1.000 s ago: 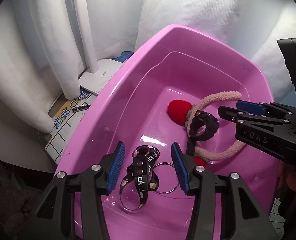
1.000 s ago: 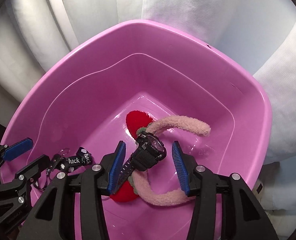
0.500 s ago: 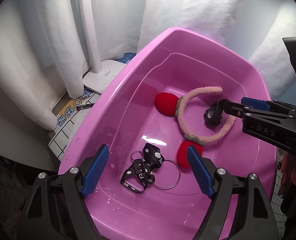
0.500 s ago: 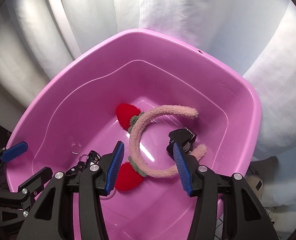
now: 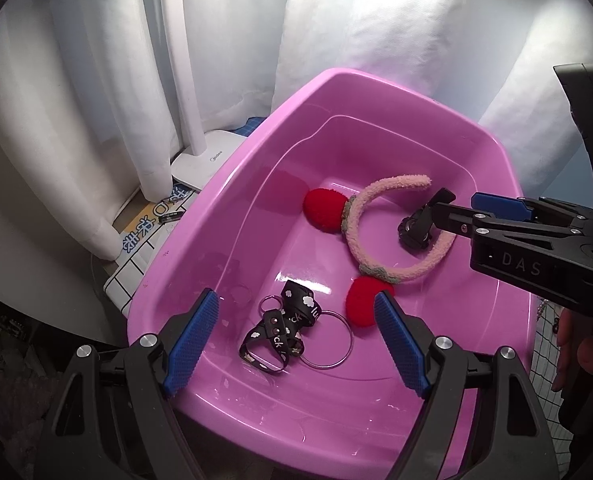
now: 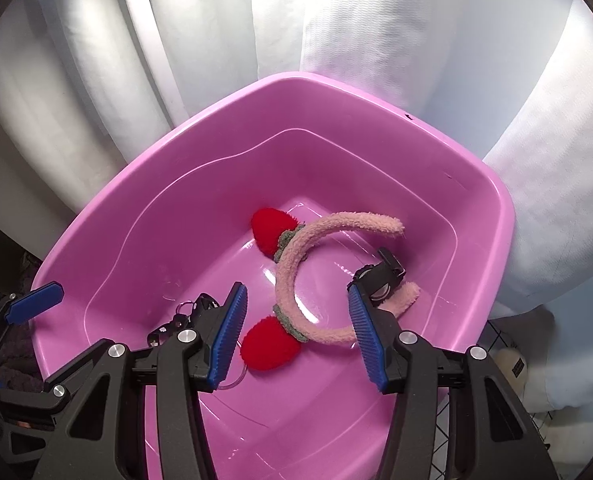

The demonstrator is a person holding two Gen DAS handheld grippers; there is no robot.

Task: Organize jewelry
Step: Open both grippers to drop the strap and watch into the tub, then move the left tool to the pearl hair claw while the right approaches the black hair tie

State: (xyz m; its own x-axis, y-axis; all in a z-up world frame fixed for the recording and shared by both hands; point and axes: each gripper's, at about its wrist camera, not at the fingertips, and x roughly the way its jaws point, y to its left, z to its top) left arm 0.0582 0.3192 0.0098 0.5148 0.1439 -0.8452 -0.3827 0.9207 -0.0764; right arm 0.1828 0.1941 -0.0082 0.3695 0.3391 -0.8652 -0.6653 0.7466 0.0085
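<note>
A pink plastic basin holds the jewelry. On its floor lie a black printed lanyard with metal rings and a fuzzy pink headband with two red pompoms. A black watch rests on the headband's right end. My left gripper hangs open and wide above the lanyard without touching it. My right gripper is open over the headband, and nothing sits between its pads. The watch lies just beyond its right fingertip. Whether that finger touches the watch I cannot tell.
White curtains hang behind the basin. A white appliance base and printed boxes sit at the left outside the rim. A wire grid and a person's hand are at the right.
Both grippers have pulled up and back from the basin floor. The left jaws have spread wide around the lanyard. The watch has left the right jaws and lies on the headband's end.
</note>
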